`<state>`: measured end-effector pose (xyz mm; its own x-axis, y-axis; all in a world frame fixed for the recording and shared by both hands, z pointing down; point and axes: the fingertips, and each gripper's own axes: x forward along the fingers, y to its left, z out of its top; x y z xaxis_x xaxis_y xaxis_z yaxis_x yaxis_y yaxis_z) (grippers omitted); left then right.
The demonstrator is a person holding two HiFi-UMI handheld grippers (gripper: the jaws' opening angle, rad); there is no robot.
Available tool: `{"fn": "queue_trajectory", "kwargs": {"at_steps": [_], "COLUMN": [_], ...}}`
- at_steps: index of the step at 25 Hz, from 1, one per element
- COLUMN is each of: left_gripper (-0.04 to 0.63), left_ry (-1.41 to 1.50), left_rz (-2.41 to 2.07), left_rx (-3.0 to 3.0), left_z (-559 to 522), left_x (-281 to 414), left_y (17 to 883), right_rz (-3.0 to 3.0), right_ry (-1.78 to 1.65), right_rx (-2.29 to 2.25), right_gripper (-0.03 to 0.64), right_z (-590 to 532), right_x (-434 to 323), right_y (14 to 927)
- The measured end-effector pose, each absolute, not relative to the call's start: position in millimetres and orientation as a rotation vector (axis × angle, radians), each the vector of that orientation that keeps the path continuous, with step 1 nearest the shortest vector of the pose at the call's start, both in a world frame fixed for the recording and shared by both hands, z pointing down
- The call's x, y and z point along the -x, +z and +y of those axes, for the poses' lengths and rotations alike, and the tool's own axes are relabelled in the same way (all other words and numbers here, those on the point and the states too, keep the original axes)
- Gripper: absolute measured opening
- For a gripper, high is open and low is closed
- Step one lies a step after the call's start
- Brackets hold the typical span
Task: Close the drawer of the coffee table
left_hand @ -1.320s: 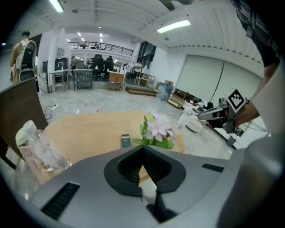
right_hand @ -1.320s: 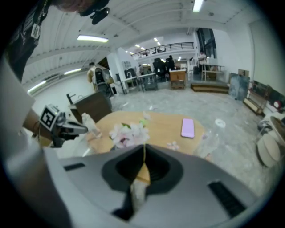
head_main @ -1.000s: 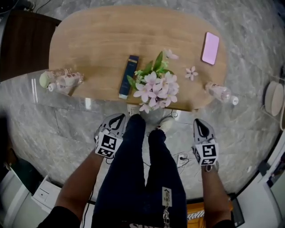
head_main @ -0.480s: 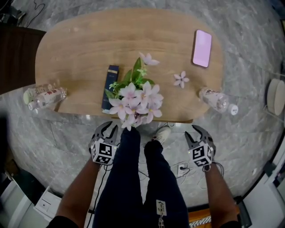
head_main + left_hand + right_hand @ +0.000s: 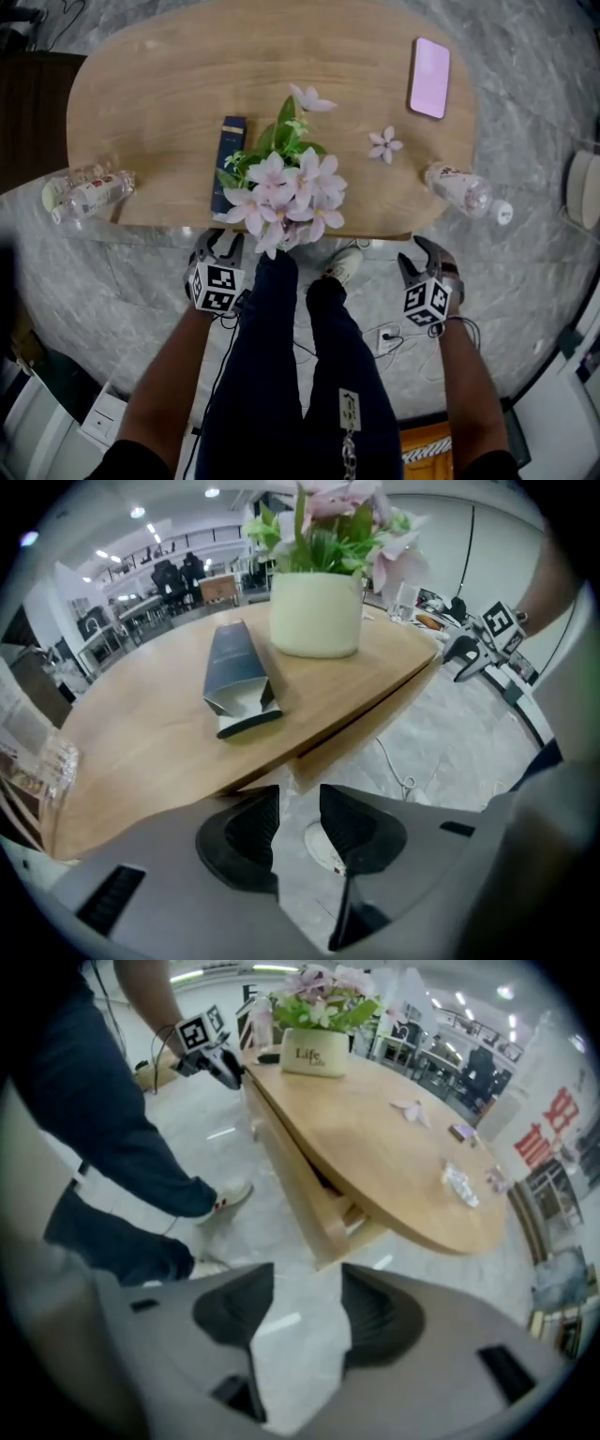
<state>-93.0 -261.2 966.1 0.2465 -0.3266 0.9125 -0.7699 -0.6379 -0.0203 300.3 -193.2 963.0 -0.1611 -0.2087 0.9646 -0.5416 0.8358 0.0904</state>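
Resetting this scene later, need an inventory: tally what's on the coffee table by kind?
Potted flowers: 1
Dark blue box: 1
Pink phone: 1
Loose blossom: 1
Clear bottles: 3 (two at the left end, one at the right)
Total: 7
The blossom above the leaves is counted with the pot.

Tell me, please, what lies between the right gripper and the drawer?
Bare floor reaches the drawer in the right gripper view; the right gripper's just-opened jaws hold nothing.

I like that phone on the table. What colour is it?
The phone is pink, seen best in the head view.
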Motion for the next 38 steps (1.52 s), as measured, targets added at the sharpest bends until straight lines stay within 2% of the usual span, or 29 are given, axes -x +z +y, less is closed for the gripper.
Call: {"fn": "queue_trajectory", "kwargs": {"at_steps": [10,11,12,13,38], "left_gripper": [0.167,0.164,0.148,0.125,0.107], "left_ry": [1.375,1.384,1.392,1.399,1.466], "left_rz": [-0.990,-1.002,-1.013,-1.020,-0.967], "left_rx": [-2.105,-2.105,-2.107,-2.109,-2.086], "left_z": [-258.8,-259.2,-260.3,-261.4,-190.2], "left_x": [76.0,76.6,77.0,77.2,89.0], "left_y": [972.6,972.7,972.9,973.2,972.6], "right_rz": [-1.710,-1.702,-1.695,-1.691,-1.714], "right_ry": [0.161,0.135,0.113,0.099,0.178], "right_rx": [-0.523,-0.530,-0.536,-0.536,-0.502], "right_gripper": [0.230,0.219,0.159,0.130,0.118], "right_z": [-217.3,-219.1,-221.2,-222.7,-147.1], "right_x": [-283.4,-285.6,-288.6,-291.0,-280.1], "right_y": [973.3,973.5,972.8,972.1,971.2]}}
